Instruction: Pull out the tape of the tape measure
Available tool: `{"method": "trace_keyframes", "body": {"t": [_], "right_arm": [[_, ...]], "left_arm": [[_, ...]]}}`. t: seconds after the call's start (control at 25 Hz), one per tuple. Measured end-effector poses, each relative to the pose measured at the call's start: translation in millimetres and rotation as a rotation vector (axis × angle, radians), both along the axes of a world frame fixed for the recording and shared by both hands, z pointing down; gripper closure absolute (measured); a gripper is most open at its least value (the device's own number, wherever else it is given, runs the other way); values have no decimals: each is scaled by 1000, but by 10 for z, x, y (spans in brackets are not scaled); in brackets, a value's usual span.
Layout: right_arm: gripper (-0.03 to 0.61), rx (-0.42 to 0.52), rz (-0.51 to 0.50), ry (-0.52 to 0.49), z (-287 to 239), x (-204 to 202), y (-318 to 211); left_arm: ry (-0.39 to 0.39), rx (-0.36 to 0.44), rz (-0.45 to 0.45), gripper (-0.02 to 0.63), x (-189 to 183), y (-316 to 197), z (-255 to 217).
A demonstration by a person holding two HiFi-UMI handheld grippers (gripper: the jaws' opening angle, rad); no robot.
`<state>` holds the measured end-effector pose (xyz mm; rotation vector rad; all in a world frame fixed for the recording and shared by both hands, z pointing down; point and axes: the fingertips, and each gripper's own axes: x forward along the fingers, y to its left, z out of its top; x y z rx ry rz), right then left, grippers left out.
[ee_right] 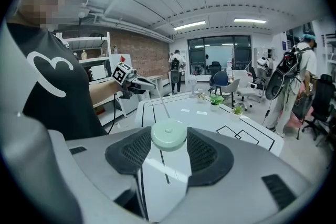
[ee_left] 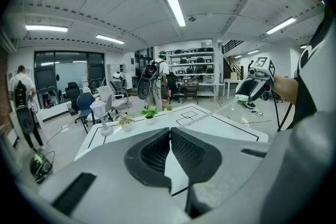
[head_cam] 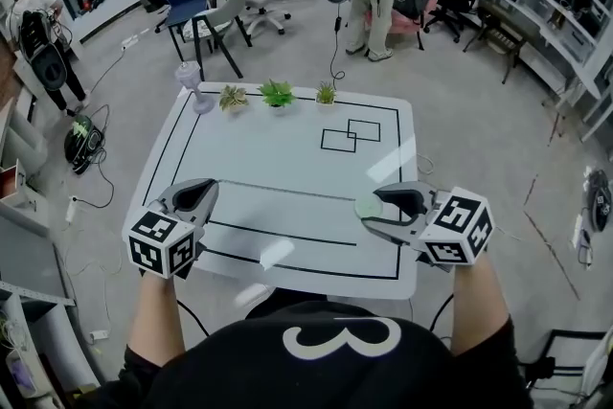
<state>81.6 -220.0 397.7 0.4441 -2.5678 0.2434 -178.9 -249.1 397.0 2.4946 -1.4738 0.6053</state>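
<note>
Head view: white table with black line markings; both grippers are over its near edge.

Right gripper: jaws held apart by the tape measure, a round, pale green case pinched between the two ribbed pads. It sits over the table's near right part.

Left gripper: pads pressed together at the tips. The tape runs as a thin, straight, pale strip from the case across the table to these tips. The tape's end hook is not visible between the pads, so the pinch is probably on the very end of it. In the right gripper view the strip rises from the case to the left gripper's jaws.

The two grippers are well apart, with the tape taut between them.

Far edge of the table: three small potted plants in a row, and left of them a pale stemmed object (a small fan or a cup; unclear).
</note>
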Motion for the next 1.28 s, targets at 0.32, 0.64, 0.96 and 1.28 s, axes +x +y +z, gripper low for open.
{"method": "trace_keyframes", "body": {"t": [0.32,0.64,0.96,1.28], "right_arm": [[362,2,6,1,17,-38,-85],[362,-4,21,4,41,-162,-183],[361,-44,92,40,135,-311,-276],[362,-85,184,91,398,-366,-358]], "left_arm": [[4,-14,-50,601,-174,-19,25],[11,-10,-5,601,-133,-113,-2],[25,-41,43,601,-244,-214,14],[35,-91,69,601,-317,-304,212]]}}
